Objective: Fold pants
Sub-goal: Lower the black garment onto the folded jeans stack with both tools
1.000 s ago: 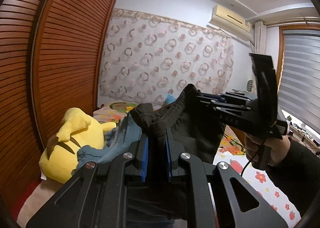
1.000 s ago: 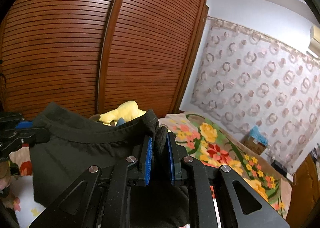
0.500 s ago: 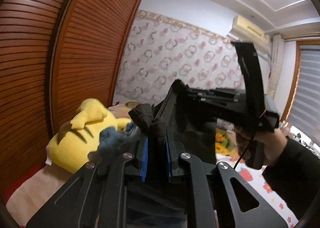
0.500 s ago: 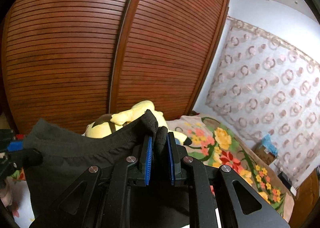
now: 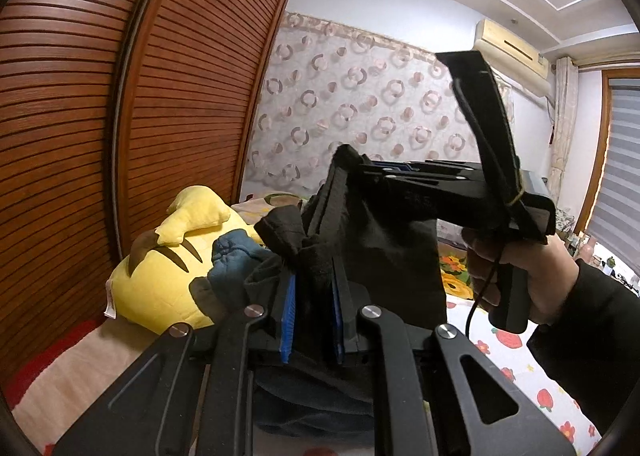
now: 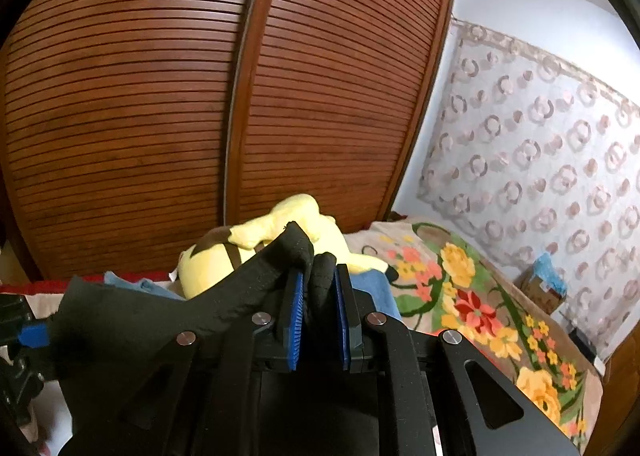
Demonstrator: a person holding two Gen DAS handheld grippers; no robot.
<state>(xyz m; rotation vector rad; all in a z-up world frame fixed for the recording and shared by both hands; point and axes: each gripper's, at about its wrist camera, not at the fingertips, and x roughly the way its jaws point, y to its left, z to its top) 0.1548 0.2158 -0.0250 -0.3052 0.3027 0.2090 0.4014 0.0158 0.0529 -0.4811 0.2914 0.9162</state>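
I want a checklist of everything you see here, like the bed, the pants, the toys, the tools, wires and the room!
Surface: bed with a white fruit-print sheet; a floral blanket lies farther back.
Job's things: black pants, held up off the bed by both tools.
Clutter: yellow plush toy by the wardrobe; blue cloth against it.
Grippers: left tool shut on the pants; right tool shut on the pants' edge, held by a hand in a dark sleeve.
Cables: a thin black cable hangs from the right tool's handle.
Surroundings: slatted wooden wardrobe doors, ring-patterned curtain, air conditioner, window blinds.
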